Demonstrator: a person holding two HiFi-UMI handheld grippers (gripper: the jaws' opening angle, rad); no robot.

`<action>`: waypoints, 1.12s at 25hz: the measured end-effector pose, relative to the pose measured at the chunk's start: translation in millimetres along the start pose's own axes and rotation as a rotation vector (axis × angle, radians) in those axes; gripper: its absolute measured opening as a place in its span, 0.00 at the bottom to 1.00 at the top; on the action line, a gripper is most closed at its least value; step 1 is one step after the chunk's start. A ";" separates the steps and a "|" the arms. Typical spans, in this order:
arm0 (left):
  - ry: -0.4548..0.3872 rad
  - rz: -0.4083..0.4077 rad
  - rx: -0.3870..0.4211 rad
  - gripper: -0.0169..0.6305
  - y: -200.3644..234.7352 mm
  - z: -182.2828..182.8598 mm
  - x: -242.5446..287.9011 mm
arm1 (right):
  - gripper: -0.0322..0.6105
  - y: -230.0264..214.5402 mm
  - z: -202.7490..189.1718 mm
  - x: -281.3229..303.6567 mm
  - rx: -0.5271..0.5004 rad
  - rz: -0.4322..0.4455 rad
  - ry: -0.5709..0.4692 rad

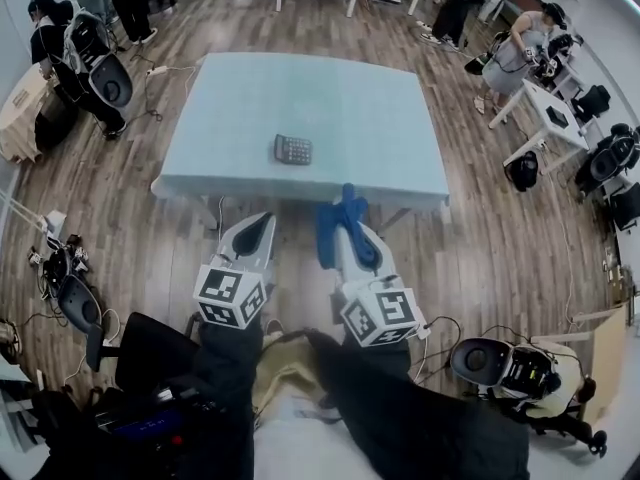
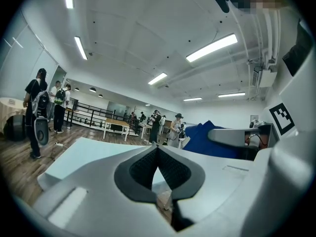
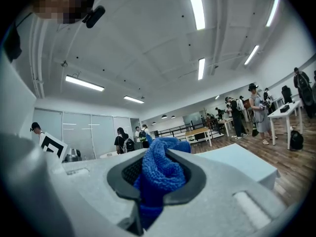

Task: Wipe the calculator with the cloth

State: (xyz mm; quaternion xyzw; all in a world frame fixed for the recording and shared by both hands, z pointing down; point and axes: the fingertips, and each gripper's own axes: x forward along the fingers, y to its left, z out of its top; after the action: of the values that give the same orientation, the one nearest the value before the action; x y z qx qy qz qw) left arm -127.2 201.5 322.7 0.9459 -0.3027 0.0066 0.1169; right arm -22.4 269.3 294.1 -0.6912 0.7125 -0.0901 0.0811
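A dark calculator (image 1: 293, 149) lies flat near the front middle of the pale blue table (image 1: 380, 108). Both grippers hang short of the table's front edge, tilted upward. My right gripper (image 1: 347, 215) is shut on a blue cloth (image 1: 340, 218), which bulges out between its jaws (image 3: 163, 169). My left gripper (image 1: 256, 234) is shut with nothing between its pads (image 2: 157, 149). The blue cloth (image 2: 210, 138) also shows at the right of the left gripper view. The calculator is out of sight in both gripper views.
Wooden floor surrounds the table. People with gear stand at the far left (image 1: 70, 58) and far right (image 1: 520, 48). White desks (image 1: 545, 118) stand at the right. Rolling chairs (image 1: 500, 363) and cables (image 1: 50, 268) lie near my feet.
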 end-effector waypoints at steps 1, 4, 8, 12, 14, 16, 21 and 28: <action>0.007 0.000 -0.004 0.02 0.5 -3.1 -0.8 | 0.14 -0.6 -2.4 -1.6 0.002 -0.006 0.007; 0.025 -0.001 -0.015 0.02 4.2 -10.7 -1.6 | 0.14 -1.6 -9.9 -2.6 0.007 -0.025 0.027; 0.038 -0.002 -0.024 0.02 12.4 -17.7 -0.3 | 0.14 -0.6 -17.0 2.5 0.005 -0.042 0.042; 0.042 0.003 -0.029 0.02 26.7 -19.8 -1.3 | 0.14 5.1 -21.6 13.3 0.000 -0.044 0.047; 0.044 0.004 -0.032 0.02 39.3 -19.3 0.3 | 0.14 8.9 -24.5 24.4 -0.001 -0.046 0.050; 0.045 0.006 -0.033 0.02 47.2 -18.6 -0.3 | 0.14 12.8 -25.8 30.8 -0.003 -0.046 0.052; 0.051 0.011 -0.039 0.02 55.0 -21.9 -3.2 | 0.14 18.8 -31.1 34.8 -0.004 -0.043 0.058; 0.080 0.006 -0.061 0.02 71.0 -30.7 6.7 | 0.14 14.3 -39.1 43.9 0.004 -0.079 0.074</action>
State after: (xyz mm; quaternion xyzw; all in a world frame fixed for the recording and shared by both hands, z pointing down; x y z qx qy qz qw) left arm -160.8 148.5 368.6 0.9399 -0.3008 0.0356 0.1575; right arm -47.0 226.5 329.0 -0.7147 0.6871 -0.1201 0.0524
